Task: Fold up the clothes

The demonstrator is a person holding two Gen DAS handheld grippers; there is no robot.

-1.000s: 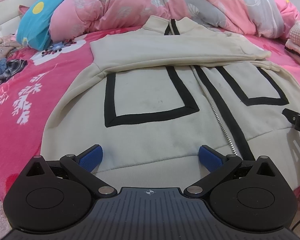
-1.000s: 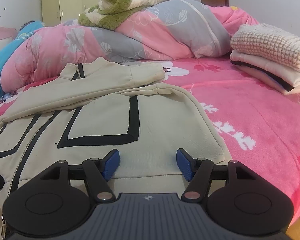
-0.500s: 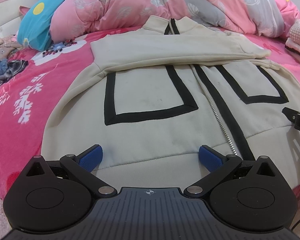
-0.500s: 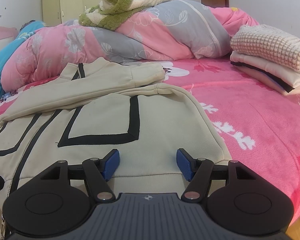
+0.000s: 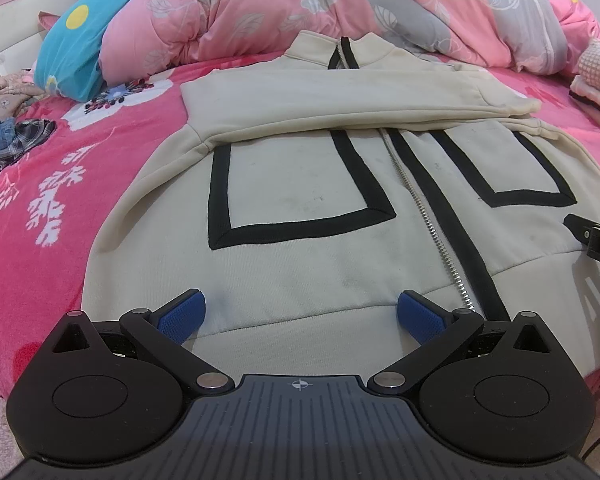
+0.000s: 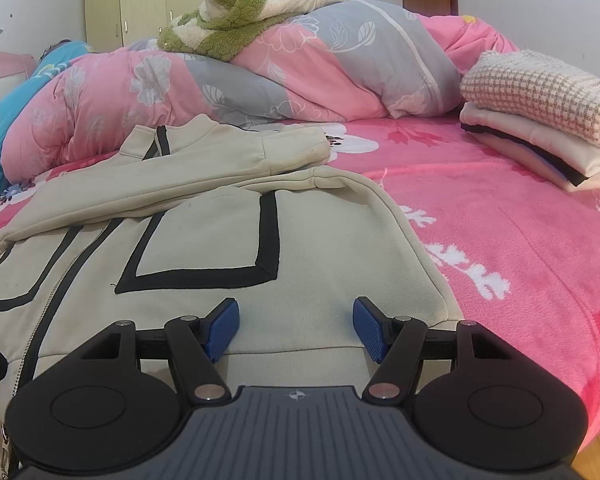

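jacket (image 5: 300, 264) hem at bed edge | left gripper (image 5: 301, 312) spread | right gripper (image 6: 296, 326) spread

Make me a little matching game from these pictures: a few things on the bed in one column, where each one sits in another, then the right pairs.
Things:
1. cream jacket
2. green fuzzy garment
3. folded stack of clothes
4. blue pillow

Places:
A. on top of the rolled quilt
B. far left, by the headboard
C. spread flat just ahead of both grippers
D. right side of the pink sheet

Pairs: 1-C, 2-A, 3-D, 4-B
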